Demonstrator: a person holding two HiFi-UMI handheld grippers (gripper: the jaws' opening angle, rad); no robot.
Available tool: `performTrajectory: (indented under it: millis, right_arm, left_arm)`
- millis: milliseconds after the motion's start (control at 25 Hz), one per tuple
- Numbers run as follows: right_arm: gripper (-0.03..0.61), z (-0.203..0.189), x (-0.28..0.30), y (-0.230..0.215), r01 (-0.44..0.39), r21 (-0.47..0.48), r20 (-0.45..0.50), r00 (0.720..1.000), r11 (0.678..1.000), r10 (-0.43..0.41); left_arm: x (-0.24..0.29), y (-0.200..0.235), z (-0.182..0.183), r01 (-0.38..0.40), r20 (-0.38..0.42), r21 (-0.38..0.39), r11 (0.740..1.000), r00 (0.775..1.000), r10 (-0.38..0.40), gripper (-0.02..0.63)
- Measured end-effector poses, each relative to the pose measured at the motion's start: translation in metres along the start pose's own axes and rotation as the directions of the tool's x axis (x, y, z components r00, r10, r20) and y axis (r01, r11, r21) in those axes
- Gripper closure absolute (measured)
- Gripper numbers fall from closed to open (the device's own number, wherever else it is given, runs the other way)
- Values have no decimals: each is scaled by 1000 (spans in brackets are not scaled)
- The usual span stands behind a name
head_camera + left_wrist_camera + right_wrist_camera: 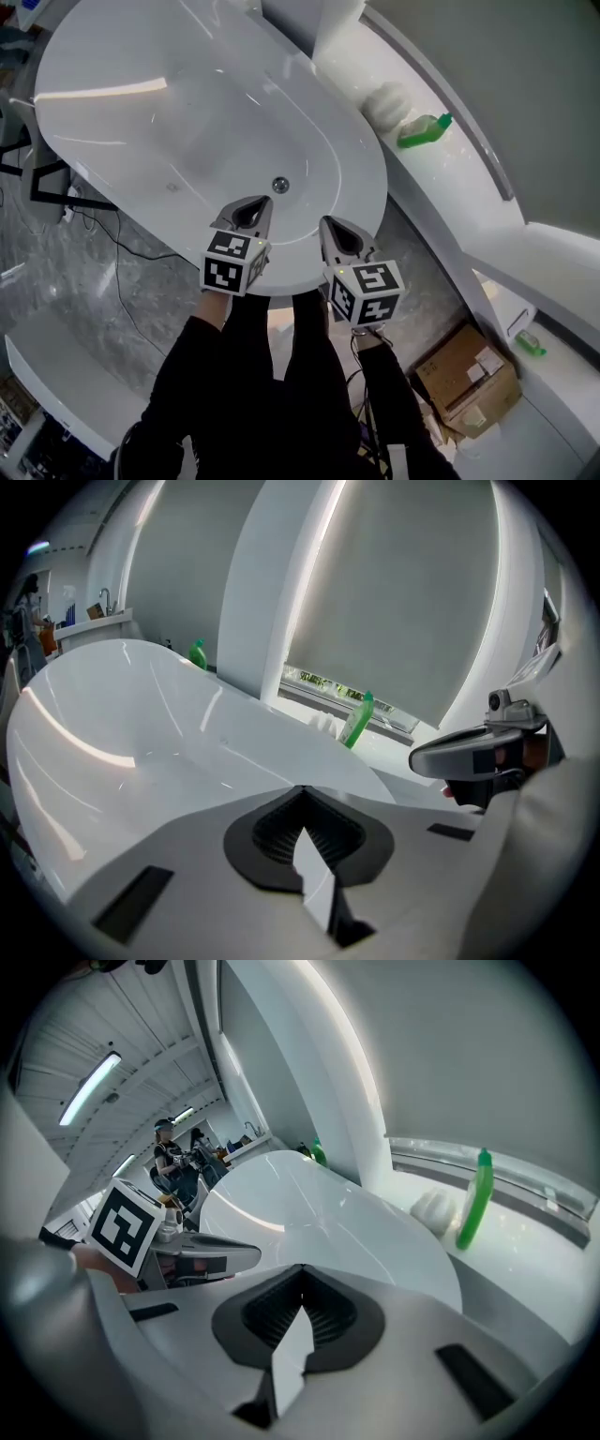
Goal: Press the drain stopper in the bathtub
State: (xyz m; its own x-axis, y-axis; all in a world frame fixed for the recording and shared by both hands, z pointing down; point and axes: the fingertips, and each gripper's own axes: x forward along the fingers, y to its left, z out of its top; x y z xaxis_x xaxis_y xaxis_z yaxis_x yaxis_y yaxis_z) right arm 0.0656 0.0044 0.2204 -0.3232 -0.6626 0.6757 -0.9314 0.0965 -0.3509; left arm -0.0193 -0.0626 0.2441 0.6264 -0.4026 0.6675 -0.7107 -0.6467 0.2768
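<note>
Drain stopper [279,185]: small round metal disc on the floor of the bathtub [361,159], near the end closest to us. We see it only in the head view; neither gripper view shows it. It lies just ahead of the left tongs [257,210], slightly to their right. The right tongs [331,229] sit further off, with the stopper ahead and to their left. Left is nearer, so we judge it should do the pressing, going forward and down. Both tongs are closed tip to tip, nothing between them.
</note>
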Motion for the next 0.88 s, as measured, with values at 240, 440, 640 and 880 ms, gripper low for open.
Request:
performTrajectory:
  millis: [240,440,640,880]
  right_arm:
    - [577,-24,58,-10,26,38,-44,999,999,-24]
    - [577,-63,105,-24,48,47,-95,995,998,-43]
    - [577,-103,148,-38,47,54,-153,988,997,-38]
    - [577,-127,188,-50,61,124,-167,985,990,-40]
  left_arm:
    - [43,22,-30,44,-66,-2,999,997,-44,607]
    - [82,48,-64,44,-104,-19,999,994,-45,607]
    - [124,63,-95,48,-148,-50,998,987,-55,607]
    - [157,70,-124,74,-187,-61,995,979,-84,607]
